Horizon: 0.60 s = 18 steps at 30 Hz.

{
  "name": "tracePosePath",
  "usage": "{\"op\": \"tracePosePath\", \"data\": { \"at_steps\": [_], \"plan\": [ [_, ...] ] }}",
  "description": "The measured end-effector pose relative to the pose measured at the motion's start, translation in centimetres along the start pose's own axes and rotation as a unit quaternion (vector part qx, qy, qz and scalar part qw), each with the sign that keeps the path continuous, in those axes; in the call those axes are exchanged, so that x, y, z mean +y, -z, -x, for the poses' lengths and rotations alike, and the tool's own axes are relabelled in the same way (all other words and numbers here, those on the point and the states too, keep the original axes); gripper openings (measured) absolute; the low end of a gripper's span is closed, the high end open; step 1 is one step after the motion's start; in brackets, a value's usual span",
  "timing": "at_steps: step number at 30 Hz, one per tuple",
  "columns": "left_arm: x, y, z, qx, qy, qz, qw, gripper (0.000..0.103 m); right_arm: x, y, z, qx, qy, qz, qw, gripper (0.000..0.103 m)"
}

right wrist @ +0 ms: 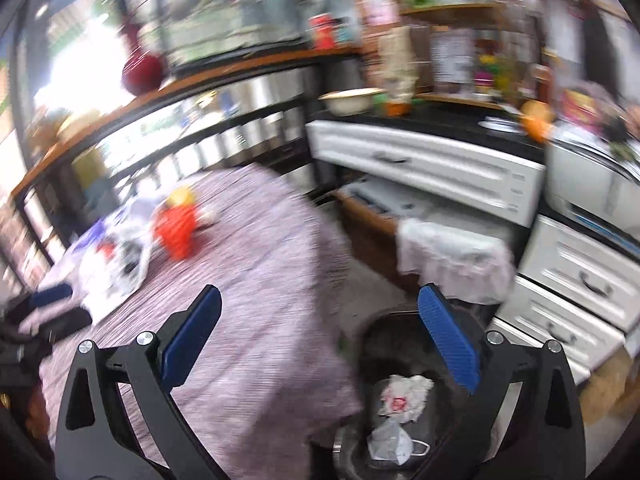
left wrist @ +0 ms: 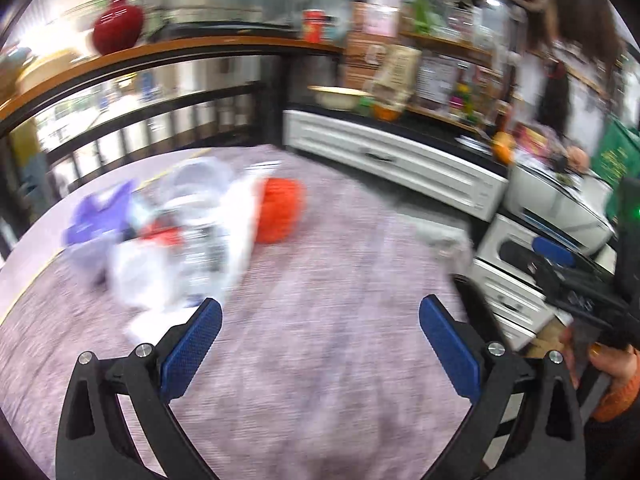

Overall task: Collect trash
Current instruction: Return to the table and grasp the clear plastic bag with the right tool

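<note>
Jaws of both the left gripper (left wrist: 320, 322) and right gripper (right wrist: 319, 310) gape empty; blur leaves the trash pile's (left wrist: 180, 232) labels unreadable.

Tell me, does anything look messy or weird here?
Yes. A jumble of trash, wrappers and bags, plus an orange cup tipped on its side, lies on the purple tablecloth instead of in the bin, which already holds crumpled paper. Both grippers are open and empty.

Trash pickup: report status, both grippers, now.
Left gripper open, empty. Right gripper open, empty, over the trash bin. Crumpled paper already binned. Wrapper pile and orange cup on the table. Path clear.
</note>
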<state>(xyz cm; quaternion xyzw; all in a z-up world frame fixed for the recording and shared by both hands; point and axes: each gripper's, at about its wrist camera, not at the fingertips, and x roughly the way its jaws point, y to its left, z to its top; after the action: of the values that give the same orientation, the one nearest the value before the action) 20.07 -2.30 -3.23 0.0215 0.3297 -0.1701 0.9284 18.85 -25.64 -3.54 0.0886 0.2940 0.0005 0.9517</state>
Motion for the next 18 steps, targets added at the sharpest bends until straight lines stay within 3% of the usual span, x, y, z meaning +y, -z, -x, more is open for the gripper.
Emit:
{"op": "tracePosePath", "data": {
  "at_steps": [5, 10, 14, 18],
  "plan": [
    [6.9, 0.7, 1.1, 0.012, -0.053, 0.042, 0.9976, 0.098, 5.7, -0.5, -2.2, 0.048, -0.090, 0.071, 0.992, 0.097],
    [12.2, 1.4, 1.8, 0.021, -0.105, 0.072, 0.9917, 0.098, 11.1, -0.5, -4.2, 0.067, -0.129, 0.131, 0.981, 0.097],
    [14.9, 1.4, 1.9, 0.017, -0.105, 0.098, 0.9894, 0.098, 14.1, -0.8, -5.4, 0.075, -0.161, 0.157, 0.972, 0.097],
    [15.3, 0.5, 1.0, 0.017, -0.079, 0.105, 0.9912, 0.096, 16.7, -1.0, -6.6, 0.080, -0.179, 0.191, 0.962, 0.096]
  ]
}}
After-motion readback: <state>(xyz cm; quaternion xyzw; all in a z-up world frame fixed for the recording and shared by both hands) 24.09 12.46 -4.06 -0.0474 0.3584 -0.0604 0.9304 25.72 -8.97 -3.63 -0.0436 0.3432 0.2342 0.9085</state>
